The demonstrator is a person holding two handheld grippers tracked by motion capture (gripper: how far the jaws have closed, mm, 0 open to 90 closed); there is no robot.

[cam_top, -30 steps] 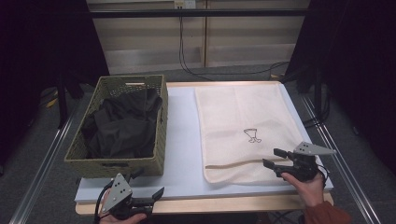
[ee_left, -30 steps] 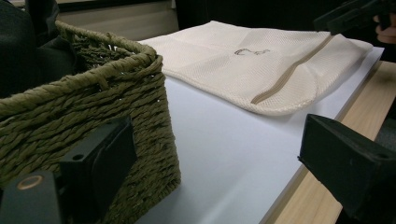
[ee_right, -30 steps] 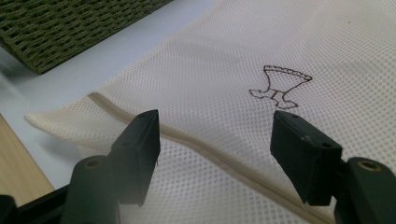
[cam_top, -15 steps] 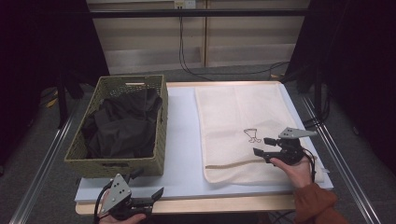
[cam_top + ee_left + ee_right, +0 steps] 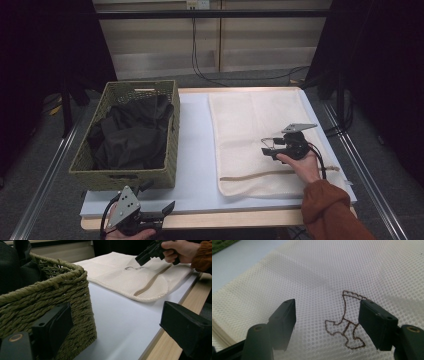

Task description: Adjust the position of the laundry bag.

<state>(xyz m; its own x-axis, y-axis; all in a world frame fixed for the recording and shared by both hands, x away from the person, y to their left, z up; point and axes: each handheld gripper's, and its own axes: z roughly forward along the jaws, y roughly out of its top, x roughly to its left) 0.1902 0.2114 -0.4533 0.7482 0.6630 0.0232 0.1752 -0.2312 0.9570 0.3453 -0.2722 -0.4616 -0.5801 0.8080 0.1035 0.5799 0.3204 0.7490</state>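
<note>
A cream mesh bag [image 5: 250,120] lies flat on the right half of the table, with a tan zipper strip [image 5: 260,175] near its front edge. My right gripper [image 5: 265,147] hovers low over the bag's middle, open. In the right gripper view its jaws [image 5: 328,306] straddle a small brown stitched emblem [image 5: 344,307] on the mesh. An olive woven basket [image 5: 173,145] holding black clothes [image 5: 130,135] stands at the left. My left gripper [image 5: 161,196] rests at the table's front left edge, open and holding nothing, just in front of the basket's corner [image 5: 62,292].
A white mat [image 5: 195,150] covers the table between basket and bag. The wooden front edge [image 5: 225,218] runs along the bottom. Metal rails [image 5: 50,170] flank the table, and cables [image 5: 197,50] hang behind it. A person's orange sleeve [image 5: 325,205] comes in at the lower right.
My right gripper has moved away from the front edge and leftward over the bag, ending above the emblem. The left gripper has stayed put.
</note>
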